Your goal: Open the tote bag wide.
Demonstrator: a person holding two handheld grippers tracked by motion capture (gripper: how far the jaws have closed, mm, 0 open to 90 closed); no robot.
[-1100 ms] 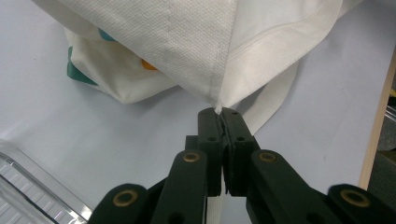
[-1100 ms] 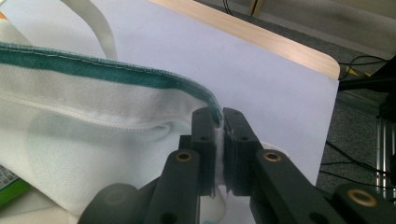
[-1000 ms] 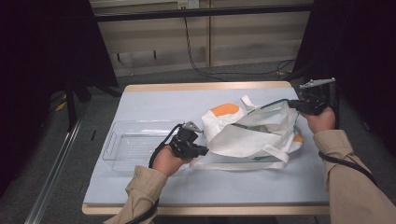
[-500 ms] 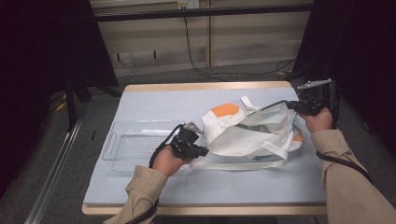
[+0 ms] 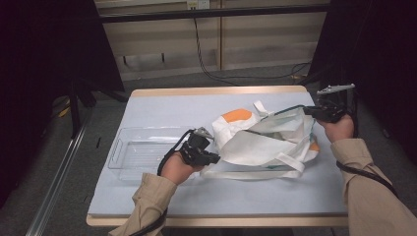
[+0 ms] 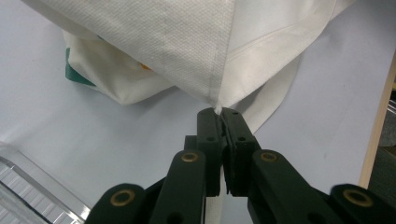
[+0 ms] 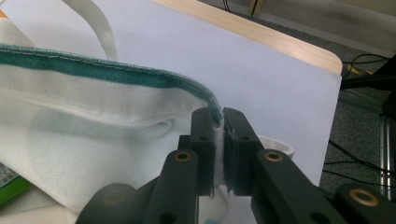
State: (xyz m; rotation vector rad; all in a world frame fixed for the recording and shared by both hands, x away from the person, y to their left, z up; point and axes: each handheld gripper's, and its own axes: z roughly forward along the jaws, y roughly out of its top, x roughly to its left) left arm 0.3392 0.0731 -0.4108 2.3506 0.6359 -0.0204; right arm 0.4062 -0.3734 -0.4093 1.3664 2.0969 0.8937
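On the bench [image 5: 162, 194], left claw [image 5: 214, 158] and right claw [image 5: 309, 110] each pinch the white bag [image 5: 265, 140], apparently holding something orange.

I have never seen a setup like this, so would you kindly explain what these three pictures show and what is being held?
There is no robot here: a person at a table holds a hand-operated two-jaw tool in each hand. The high view looks down from above; the other two pictures come from cameras riding on each tool, looking along its black jaws. On the pale table lie a clear plastic tray and a white fabric bag with green trim and something orange inside. The left gripper is clamped on a corner of the bag, and the right gripper is clamped on its green-trimmed rim, holding that edge up.
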